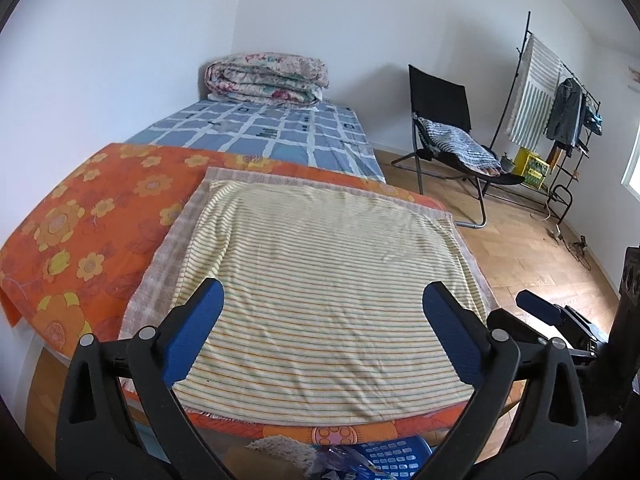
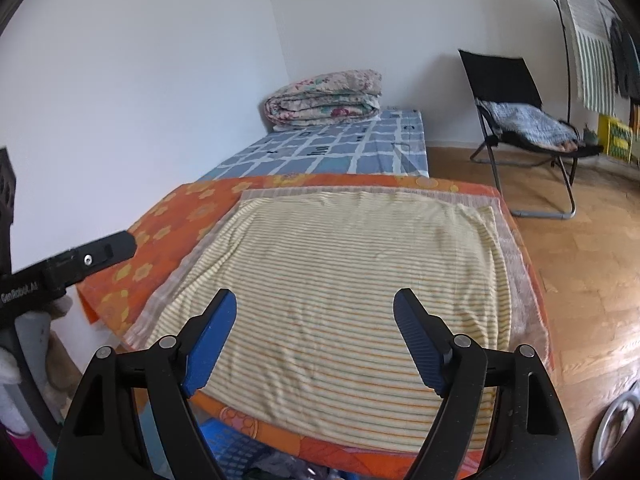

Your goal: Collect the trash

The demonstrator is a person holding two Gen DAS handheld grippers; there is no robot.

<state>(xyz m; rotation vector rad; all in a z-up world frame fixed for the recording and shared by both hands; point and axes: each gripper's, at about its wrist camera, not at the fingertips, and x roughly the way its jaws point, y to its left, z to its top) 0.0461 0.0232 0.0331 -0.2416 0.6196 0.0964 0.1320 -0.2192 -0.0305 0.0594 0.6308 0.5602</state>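
Hovering over the near end of the bed [image 1: 100,216], the left gripper [image 1: 322,336] has its blue jaws spread wide with nothing between them, only the striped cloth [image 1: 320,272] showing in the gap. The right gripper [image 2: 314,340] in its own view is likewise spread and empty above the same cloth. At the bottom edge of the left wrist frame, under the bed's edge, a blue plastic basket [image 1: 394,458] holds crumpled wrappers [image 1: 340,464]. A folded quilt [image 1: 266,78] lies at the bed's far end, upper centre, and a black folding chair [image 1: 440,96] stands to the right.
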